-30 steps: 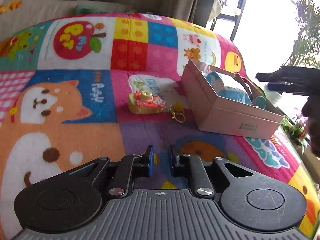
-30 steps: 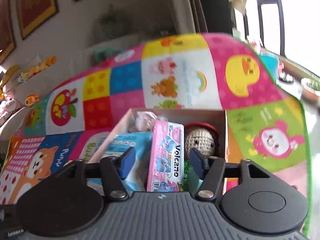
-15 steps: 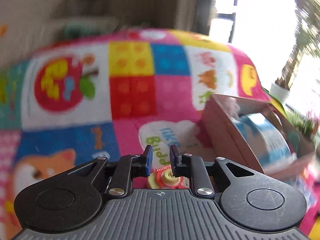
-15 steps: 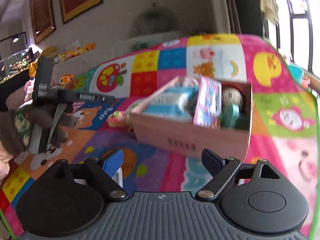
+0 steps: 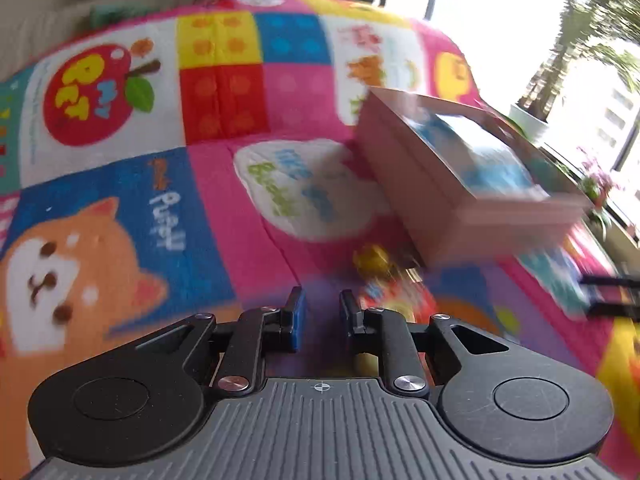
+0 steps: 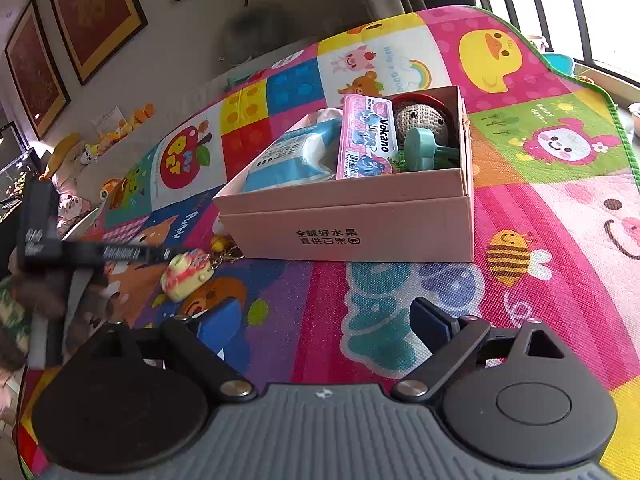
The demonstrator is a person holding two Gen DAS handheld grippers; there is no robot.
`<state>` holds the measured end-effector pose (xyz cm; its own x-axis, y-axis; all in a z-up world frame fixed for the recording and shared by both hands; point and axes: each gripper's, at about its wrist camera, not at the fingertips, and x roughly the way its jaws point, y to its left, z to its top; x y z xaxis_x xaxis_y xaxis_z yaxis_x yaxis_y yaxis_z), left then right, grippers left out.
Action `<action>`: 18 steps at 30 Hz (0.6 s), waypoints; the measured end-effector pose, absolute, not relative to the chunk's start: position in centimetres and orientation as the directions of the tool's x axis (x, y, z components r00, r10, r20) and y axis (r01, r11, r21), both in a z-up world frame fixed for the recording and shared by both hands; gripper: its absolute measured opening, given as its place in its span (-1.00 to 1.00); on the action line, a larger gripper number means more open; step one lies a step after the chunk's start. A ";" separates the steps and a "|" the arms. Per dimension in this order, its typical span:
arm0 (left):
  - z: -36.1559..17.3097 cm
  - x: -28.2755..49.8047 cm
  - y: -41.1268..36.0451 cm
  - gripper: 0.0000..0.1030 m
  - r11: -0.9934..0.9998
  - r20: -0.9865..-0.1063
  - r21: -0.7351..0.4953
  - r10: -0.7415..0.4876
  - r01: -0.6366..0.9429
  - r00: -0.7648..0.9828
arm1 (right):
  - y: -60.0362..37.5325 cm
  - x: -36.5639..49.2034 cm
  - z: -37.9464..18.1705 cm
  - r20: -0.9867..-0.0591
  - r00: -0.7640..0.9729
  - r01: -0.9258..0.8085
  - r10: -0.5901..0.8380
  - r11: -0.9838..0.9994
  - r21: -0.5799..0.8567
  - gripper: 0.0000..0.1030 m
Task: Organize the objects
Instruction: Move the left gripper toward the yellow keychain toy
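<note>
Pink cardboard box [image 6: 352,224] sits mid-mat, holding a blue tissue pack [image 6: 296,156], a pink Volcano packet [image 6: 366,138] and a crocheted doll [image 6: 424,122]. The toy camera keychain [image 6: 186,274] now hangs lifted off the play mat [image 6: 540,216], pinched in the left gripper [image 6: 176,256] near the box's left corner; half a second ago it lay lower. The right gripper [image 6: 324,320] has drawn back, jaws spread wide, holding nothing. Framed pictures [image 6: 92,8] line the wall.

Behind my claw: framed pictures [image 6: 96,12] on a pale wall [image 6: 188,40]; bright windows [image 6: 592,4] at right; plants [image 5: 592,20] in daylight outside.
</note>
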<state>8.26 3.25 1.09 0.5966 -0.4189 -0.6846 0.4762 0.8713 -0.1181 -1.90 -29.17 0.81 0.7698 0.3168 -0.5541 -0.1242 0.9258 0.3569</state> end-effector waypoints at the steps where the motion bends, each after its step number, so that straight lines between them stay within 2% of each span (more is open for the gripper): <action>1: 1.1 6.8 3.4 -0.60 0.867 -0.683 -0.087 -0.410 0.490 0.605 | -29.1 -1.9 0.8 -0.555 0.770 -0.125 0.315 0.927 0.353 0.79; 5: 1.2 2.0 3.2 -0.61 0.828 -0.692 0.070 -0.361 0.556 0.625 | -28.8 -1.9 0.8 -0.564 0.764 -0.132 0.314 0.931 0.340 0.79; 7: 1.3 0.7 2.6 -0.63 0.803 -0.695 0.109 -0.360 0.586 0.622 | -28.6 -1.7 0.7 -0.574 0.756 -0.136 0.315 0.933 0.333 0.79; 10: 1.3 -0.2 1.0 -0.79 0.765 -0.701 0.170 -0.349 0.621 0.622 | -28.4 -1.6 0.7 -0.582 0.752 -0.133 0.309 0.937 0.324 0.79; 12: 1.3 -0.4 -0.1 -0.80 0.744 -0.698 0.216 -0.335 0.632 0.633 | -28.5 -1.7 0.7 -0.583 0.754 -0.126 0.303 0.937 0.325 0.80; 16: 1.4 0.2 -1.0 -0.82 0.730 -0.719 0.163 -0.372 0.663 0.586 | -28.8 -1.8 0.6 -0.581 0.756 -0.112 0.302 0.934 0.340 0.90; 18: 1.4 0.3 -1.4 -0.83 0.721 -0.728 0.173 -0.365 0.671 0.580 | -28.9 -1.7 0.6 -0.581 0.754 -0.111 0.305 0.932 0.345 0.90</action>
<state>0.25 -1.39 1.44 0.5797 -0.3654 -0.7283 0.6714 0.7206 0.1729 -1.71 -28.91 0.59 0.7543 0.3051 -0.5813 -0.1107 0.9319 0.3454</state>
